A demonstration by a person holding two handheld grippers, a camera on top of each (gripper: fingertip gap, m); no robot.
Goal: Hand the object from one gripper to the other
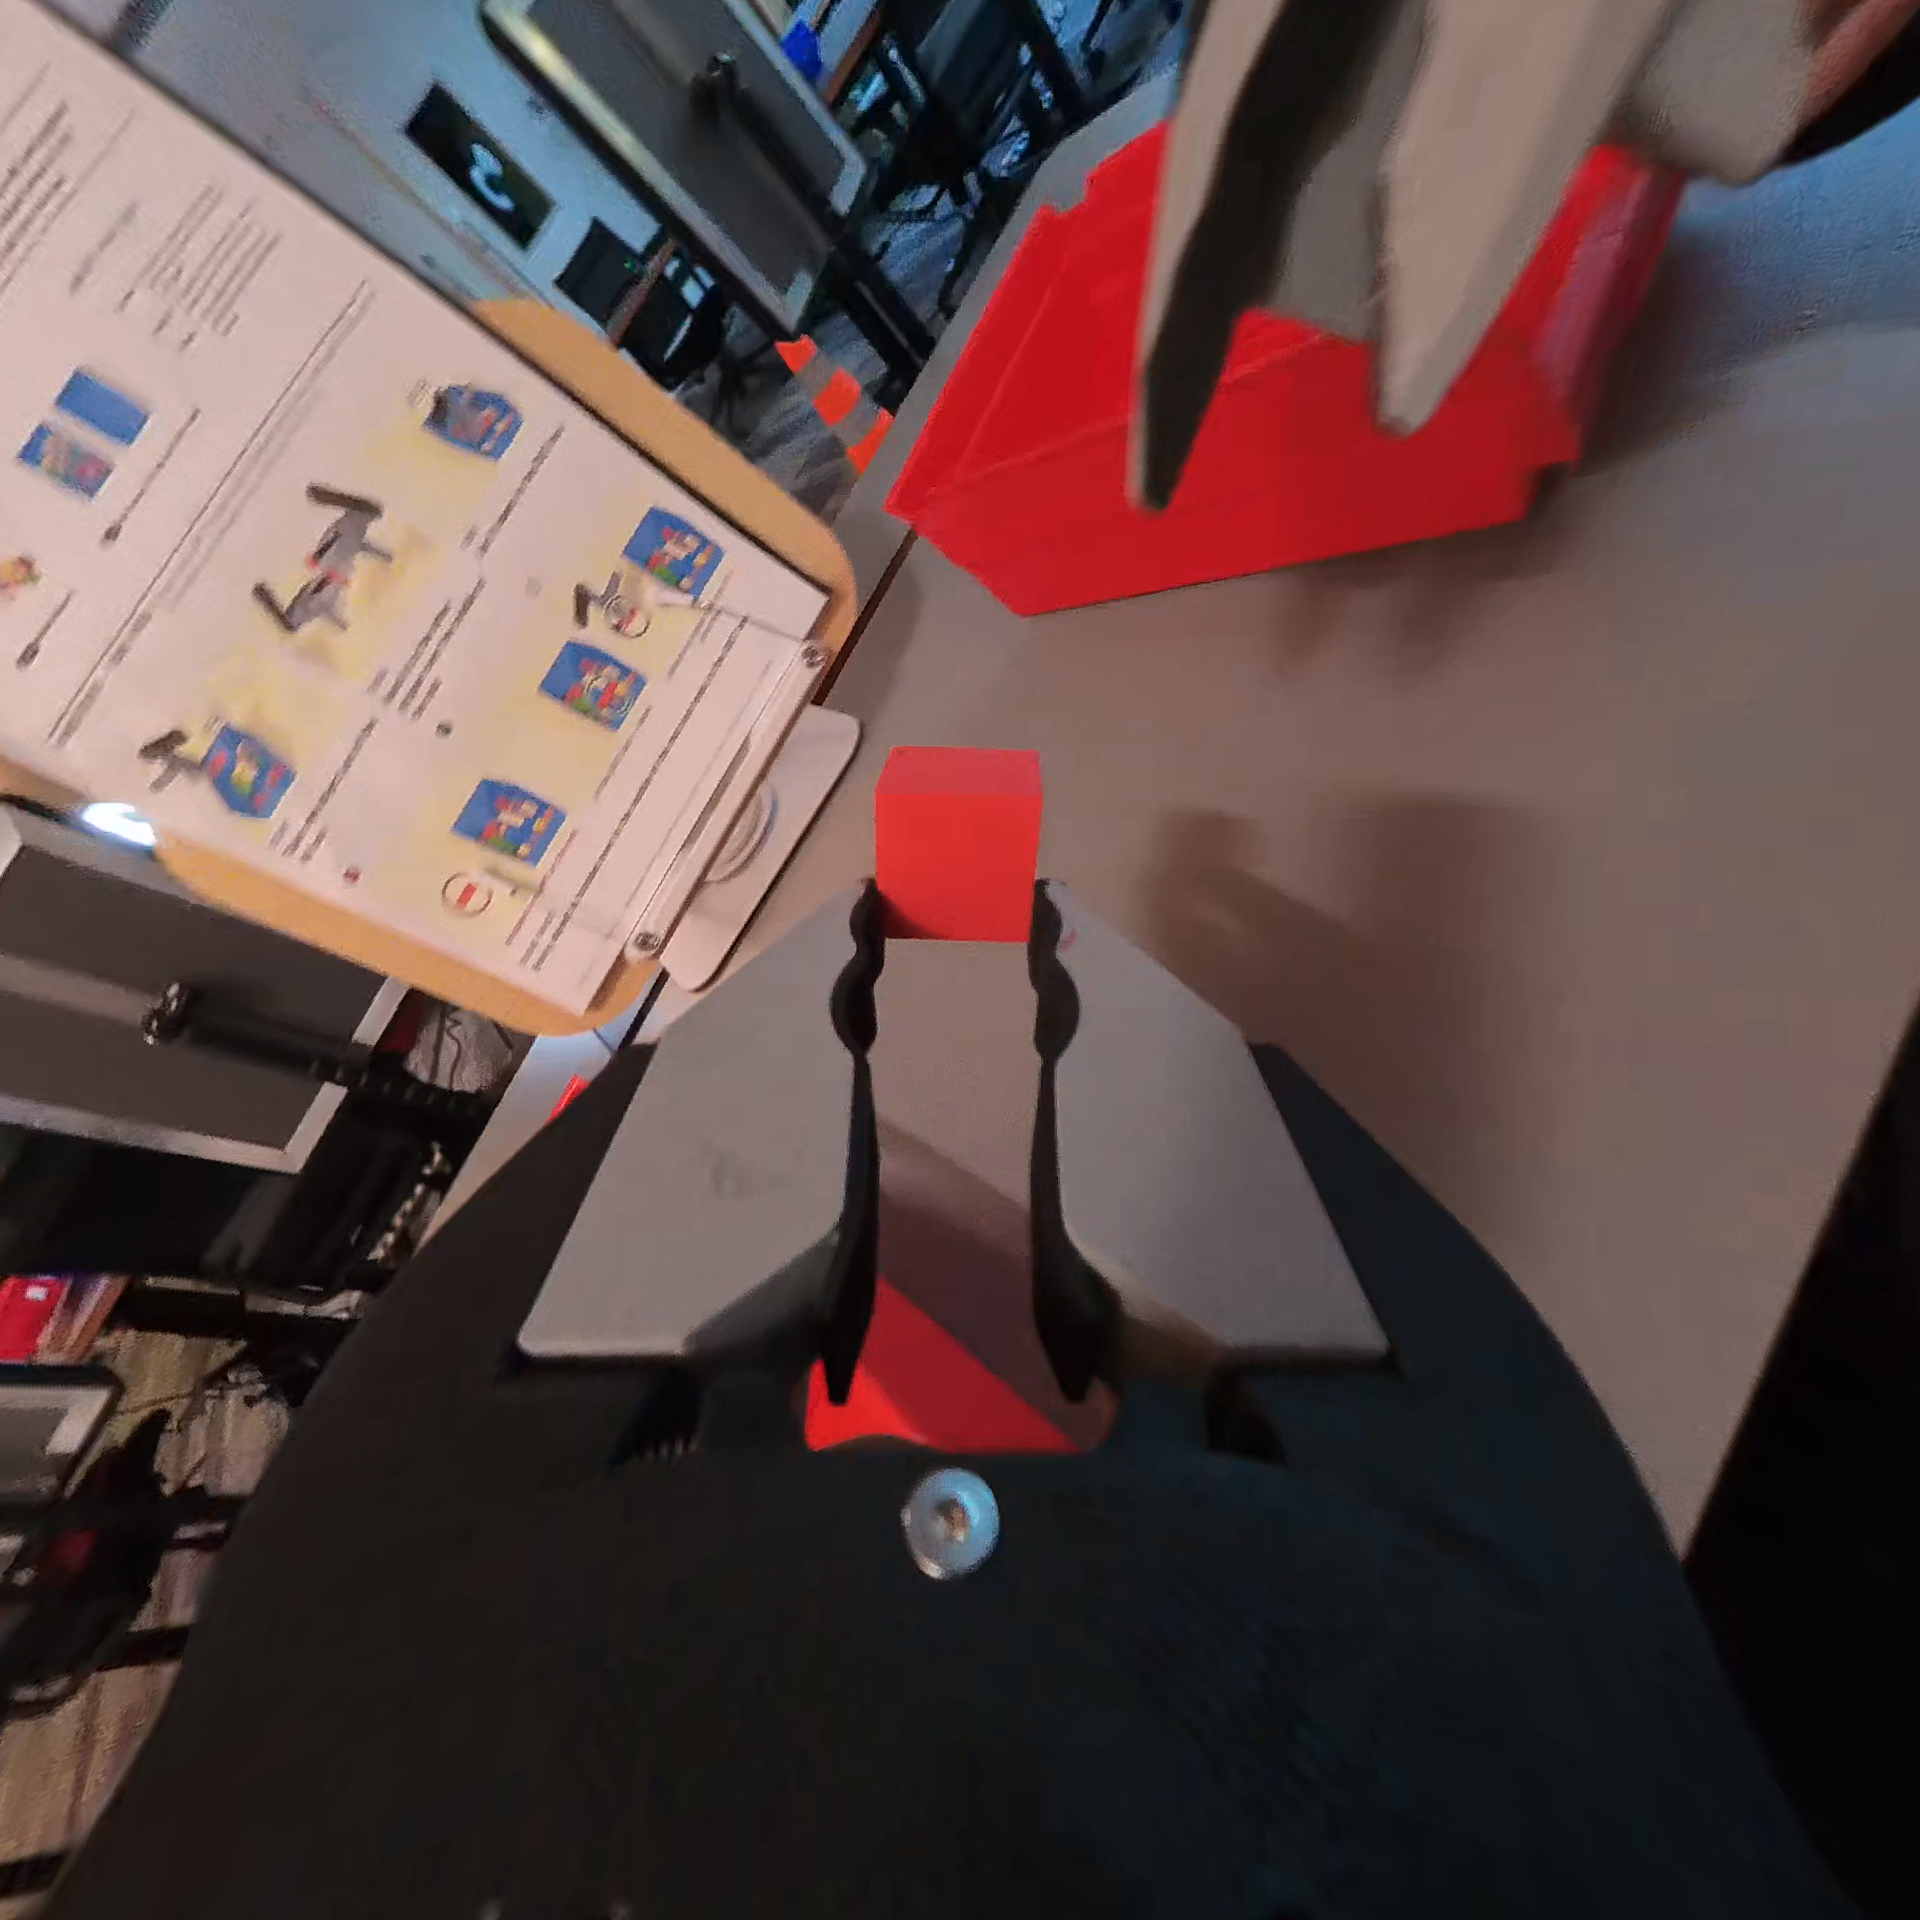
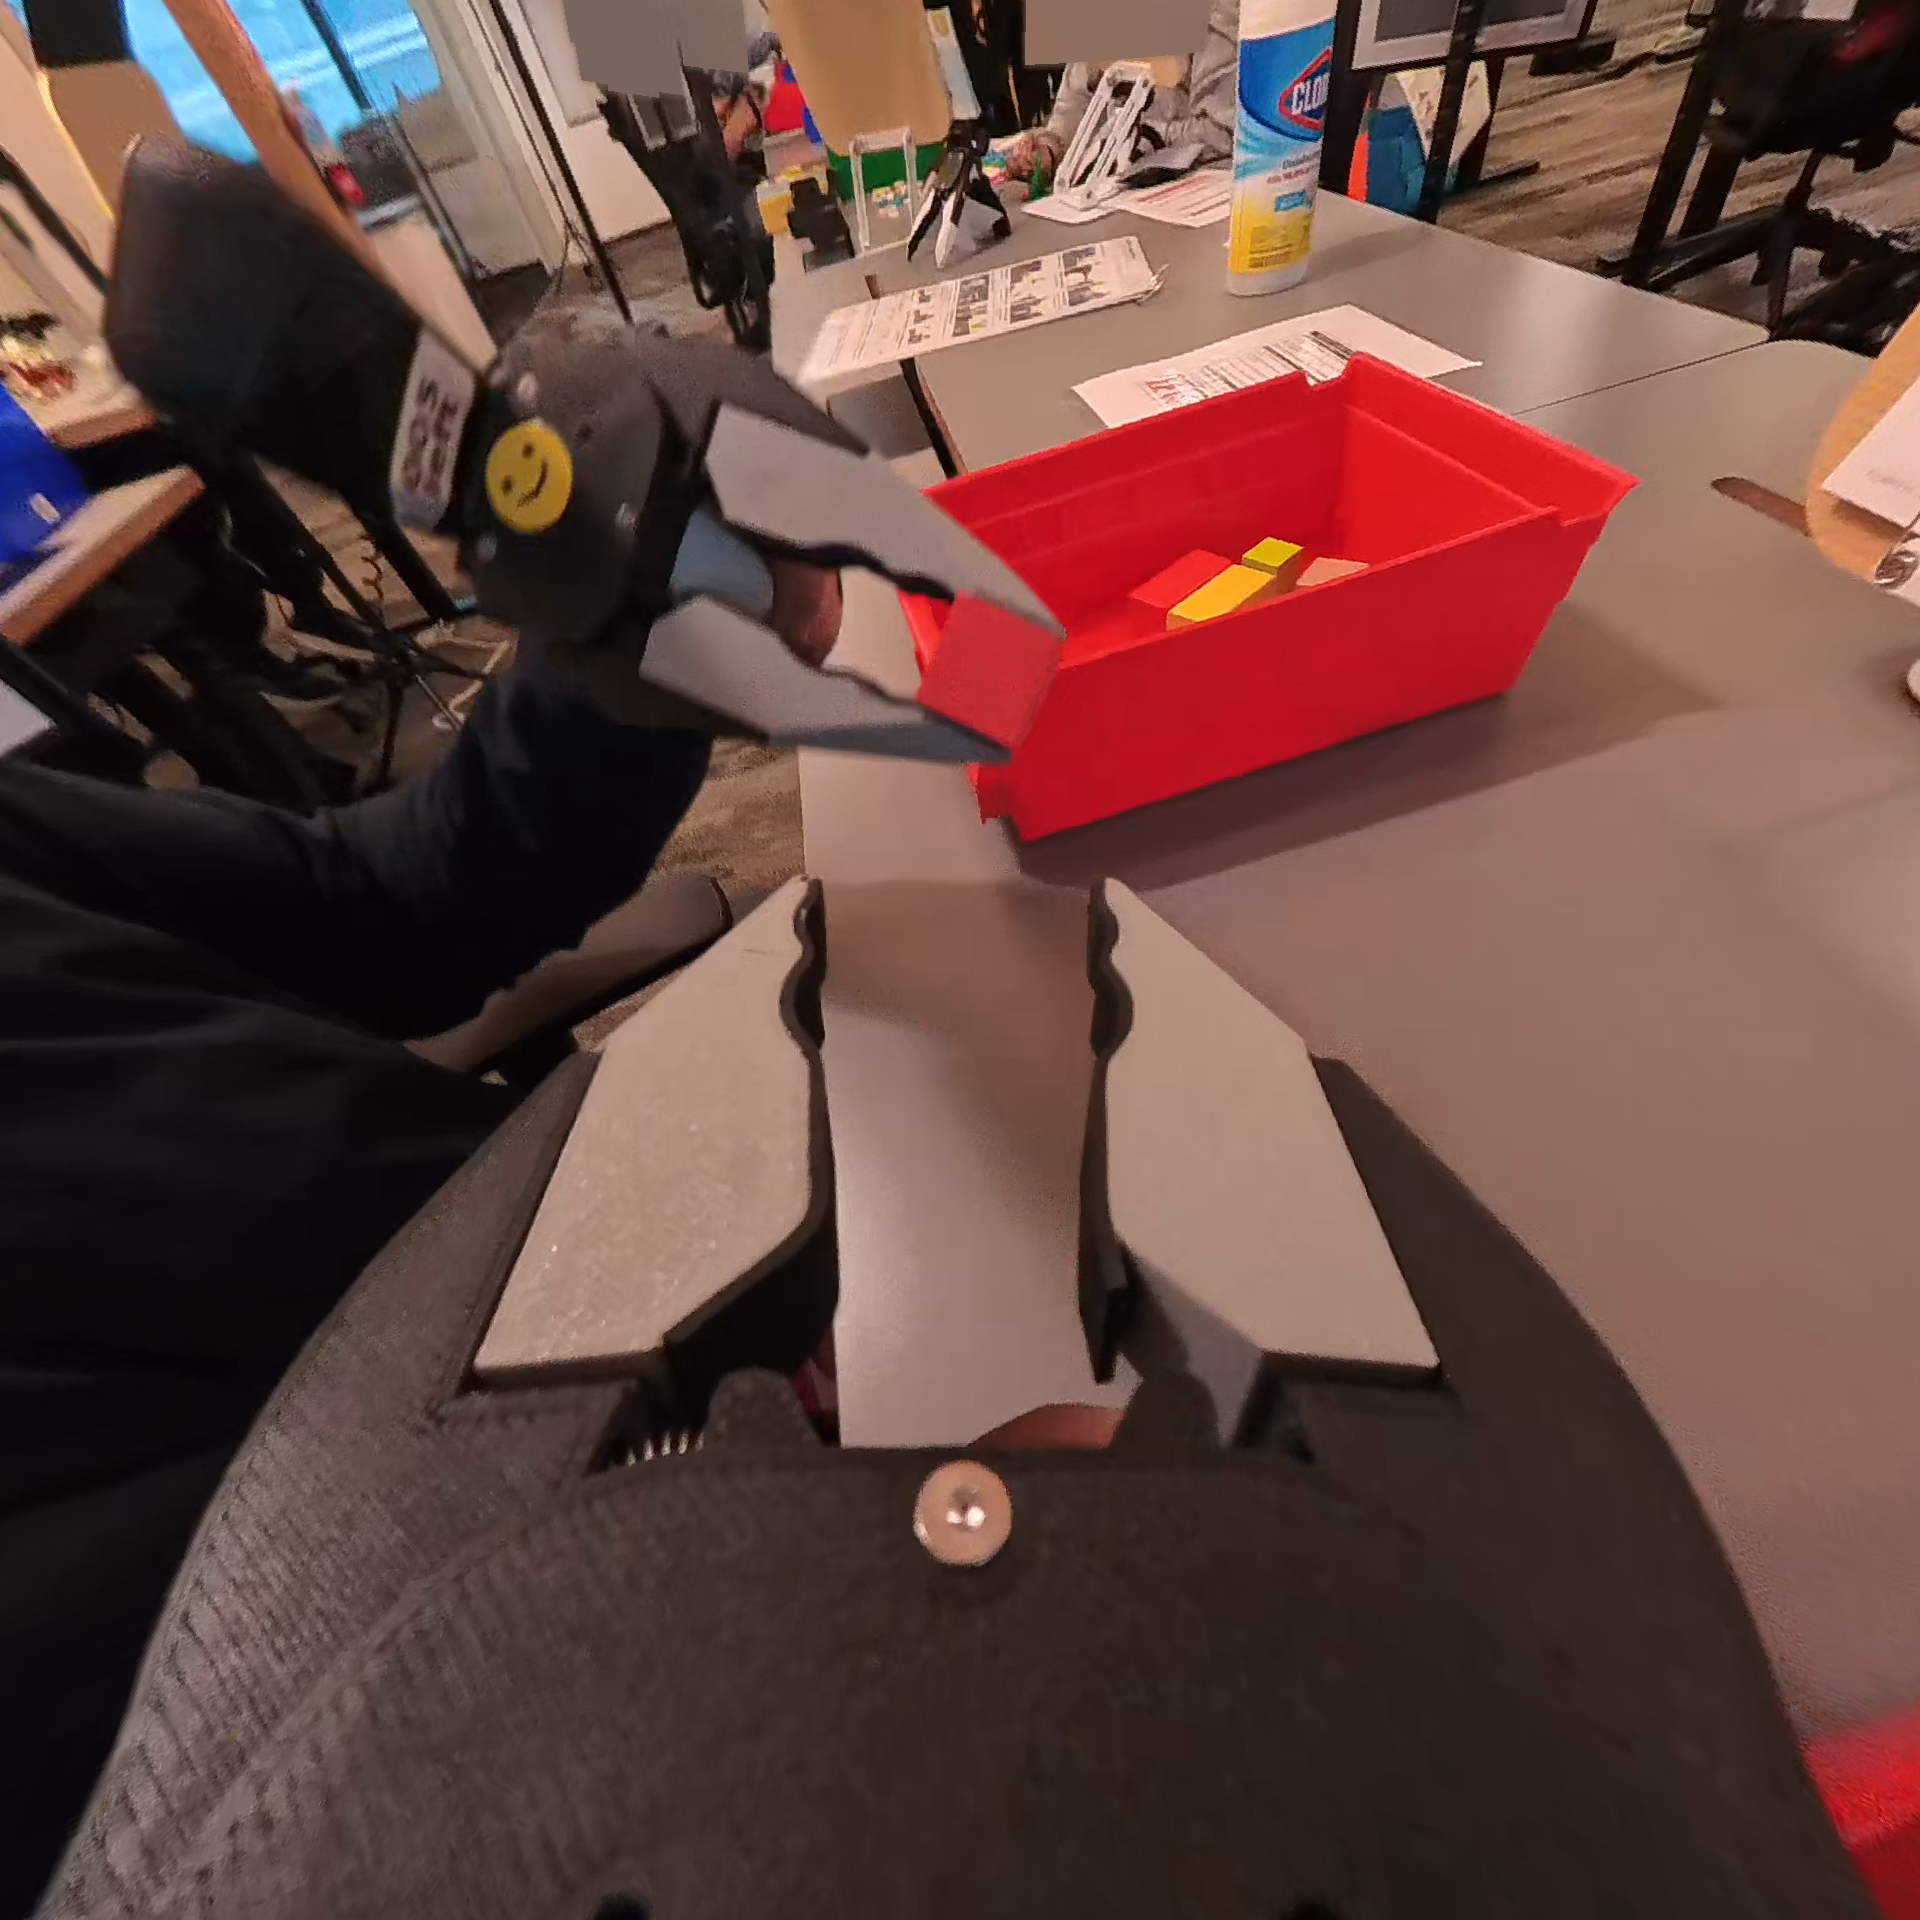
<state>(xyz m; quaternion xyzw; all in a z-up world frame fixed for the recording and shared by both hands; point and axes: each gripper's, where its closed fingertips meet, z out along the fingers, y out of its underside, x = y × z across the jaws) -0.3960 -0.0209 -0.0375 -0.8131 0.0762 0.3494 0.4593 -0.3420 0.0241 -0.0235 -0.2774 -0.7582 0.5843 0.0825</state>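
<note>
my left claw (image 1: 958,904) pinches the small red wooden cube (image 1: 956,842) by its rear edge above the grey counter (image 1: 1351,779), leaving most exposed so my right claw (image 2: 956,914), wide and empty, can take it.

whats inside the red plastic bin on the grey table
The red plastic bin holds a red block, a yellow block, a lime-green one and a tan one. Its near wall hides the floor in front.
</note>
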